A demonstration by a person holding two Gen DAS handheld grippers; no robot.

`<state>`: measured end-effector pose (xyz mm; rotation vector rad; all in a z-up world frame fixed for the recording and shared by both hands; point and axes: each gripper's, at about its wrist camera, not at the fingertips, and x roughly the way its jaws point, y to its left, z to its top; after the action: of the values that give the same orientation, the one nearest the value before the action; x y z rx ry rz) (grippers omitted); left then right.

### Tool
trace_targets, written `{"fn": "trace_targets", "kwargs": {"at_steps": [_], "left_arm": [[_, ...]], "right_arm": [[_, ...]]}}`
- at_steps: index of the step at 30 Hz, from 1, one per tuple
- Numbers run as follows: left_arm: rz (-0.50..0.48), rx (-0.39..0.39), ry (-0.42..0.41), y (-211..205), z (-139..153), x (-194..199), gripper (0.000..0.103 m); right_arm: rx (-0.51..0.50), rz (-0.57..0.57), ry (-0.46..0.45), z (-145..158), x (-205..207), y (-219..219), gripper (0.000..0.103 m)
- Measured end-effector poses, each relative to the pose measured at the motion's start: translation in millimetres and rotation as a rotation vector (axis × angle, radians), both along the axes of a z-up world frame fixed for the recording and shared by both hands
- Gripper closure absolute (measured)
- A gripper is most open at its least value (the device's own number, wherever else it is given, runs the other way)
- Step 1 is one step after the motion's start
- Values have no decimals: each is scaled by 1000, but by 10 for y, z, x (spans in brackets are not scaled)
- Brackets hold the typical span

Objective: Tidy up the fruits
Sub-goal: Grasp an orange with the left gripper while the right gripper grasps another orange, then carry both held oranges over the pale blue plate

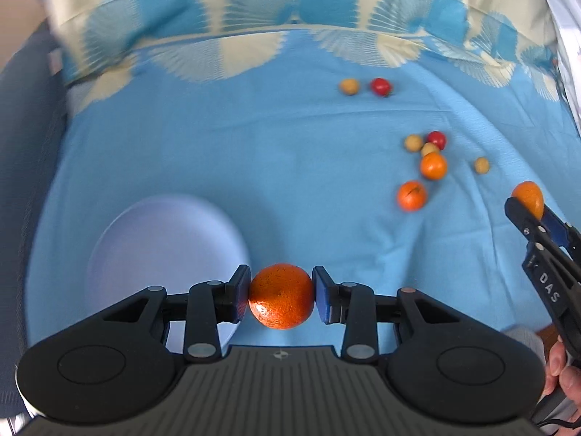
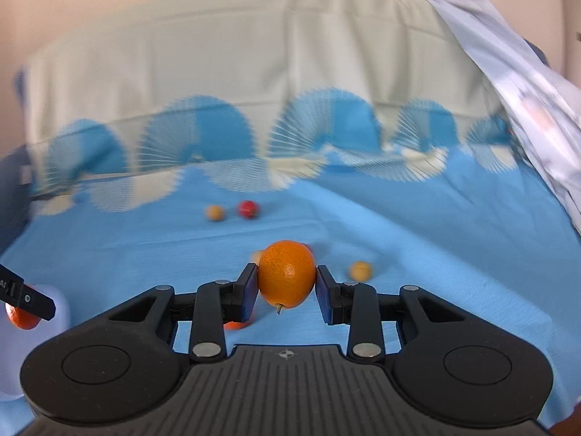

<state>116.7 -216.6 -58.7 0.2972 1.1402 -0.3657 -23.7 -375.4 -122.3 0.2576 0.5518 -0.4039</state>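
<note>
Both sets of fingers pinching round orange tangerines (image 1: 280,296) (image 2: 287,278); easing down level over the pale round plate (image 1: 138,239) lower left before releasing.

Left wrist cam: sits behind its own fingers, tilted steeply down on the blue cloth (image 1: 254,152), plate (image 1: 163,247) close below. Right wrist cam: shallower pitch, faces across the cloth (image 2: 417,247) to the cream backdrop (image 2: 218,72). Shared: the far tan/red fruit pair (image 1: 365,86) (image 2: 232,211); each view catches the other gripper at its edge.
</note>
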Motion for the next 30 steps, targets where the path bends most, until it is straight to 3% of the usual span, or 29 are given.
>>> {"fn": "trace_targets", "kwargs": {"at_steps": [9, 16, 23, 30], "left_arm": [[147, -16, -44, 1261, 398, -655, 62], [223, -55, -78, 1956, 519, -1102, 62], [266, -100, -82, 2359, 519, -1370, 62], [283, -132, -90, 2492, 532, -1415, 62]], "right_arm": [[127, 214, -51, 609, -446, 928, 68], [103, 370, -44, 843, -768, 1739, 68], [72, 447, -9, 929, -985, 2189, 68], [37, 452, -13, 1025, -995, 2301, 67]]}}
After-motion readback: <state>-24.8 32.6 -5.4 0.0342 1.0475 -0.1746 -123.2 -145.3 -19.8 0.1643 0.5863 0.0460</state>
